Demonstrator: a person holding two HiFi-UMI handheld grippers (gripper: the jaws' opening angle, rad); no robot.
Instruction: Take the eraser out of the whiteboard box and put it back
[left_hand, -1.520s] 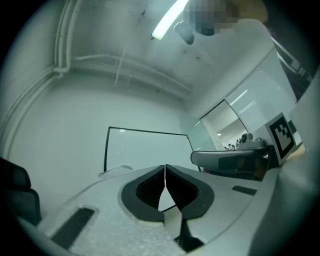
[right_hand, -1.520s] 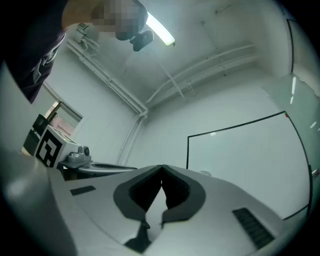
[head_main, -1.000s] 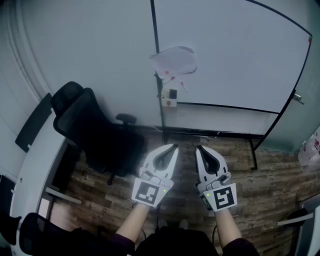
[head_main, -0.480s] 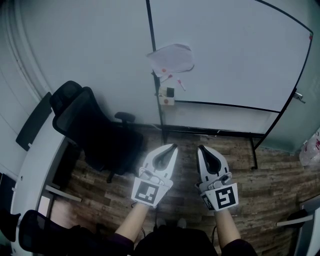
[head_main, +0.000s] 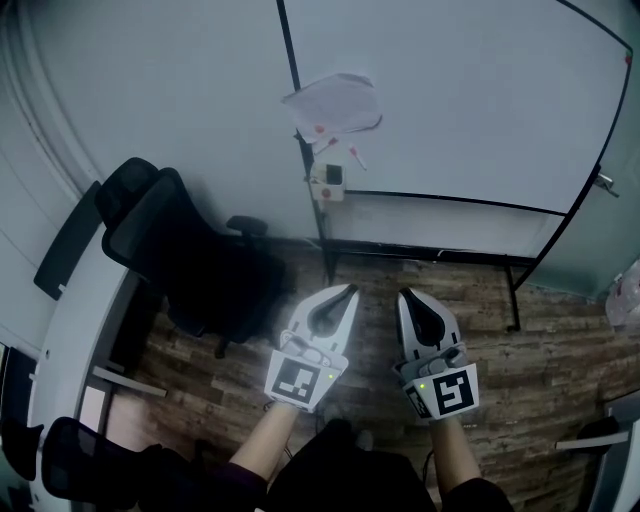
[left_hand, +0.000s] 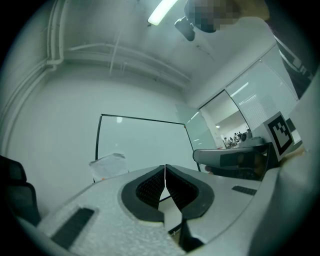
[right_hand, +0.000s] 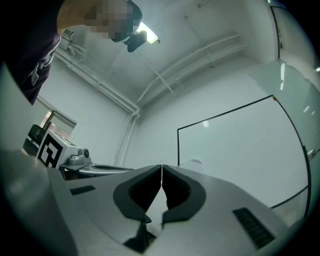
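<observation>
A small white box hangs at the lower left corner of the whiteboard. A dark block, seemingly the eraser, sits in it. A crumpled white sheet is stuck to the board above it. Both grippers hover side by side over the wooden floor, well short of the box. The left gripper is shut and empty. The right gripper is likewise shut with nothing in it. Each gripper view looks over its closed jaws at the whiteboard.
A black office chair stands left of the grippers beside a white desk. A second dark chair shows at the bottom left. The whiteboard's black stand reaches the floor at right.
Both grippers sit a little lower in the head view, still shut. The whiteboard, box and paper have slid up and to the left in the picture.
</observation>
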